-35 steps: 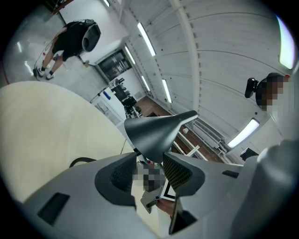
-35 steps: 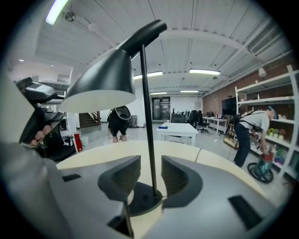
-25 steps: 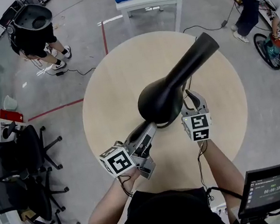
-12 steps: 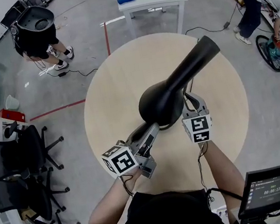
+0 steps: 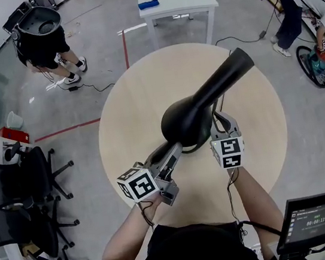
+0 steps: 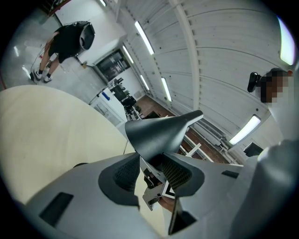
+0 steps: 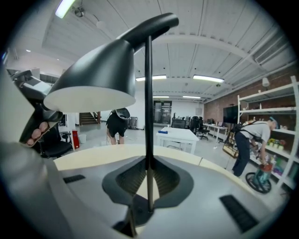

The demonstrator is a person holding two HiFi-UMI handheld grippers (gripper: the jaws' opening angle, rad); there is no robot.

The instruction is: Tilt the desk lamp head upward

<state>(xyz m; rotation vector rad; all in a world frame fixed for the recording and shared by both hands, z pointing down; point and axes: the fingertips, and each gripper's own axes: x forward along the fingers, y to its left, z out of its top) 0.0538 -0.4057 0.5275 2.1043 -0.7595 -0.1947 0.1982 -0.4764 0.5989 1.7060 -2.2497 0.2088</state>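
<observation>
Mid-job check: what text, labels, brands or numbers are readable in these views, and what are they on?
Monitor: timer-like digits, too small to read.
Left marker cube, right marker cube: square patterns only, no words.
Desk lamp: no label visible.

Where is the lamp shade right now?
In the head view the lamp shade sits mid-frame above the round table, with its near rim pinched between the fingers of the left gripper.
</observation>
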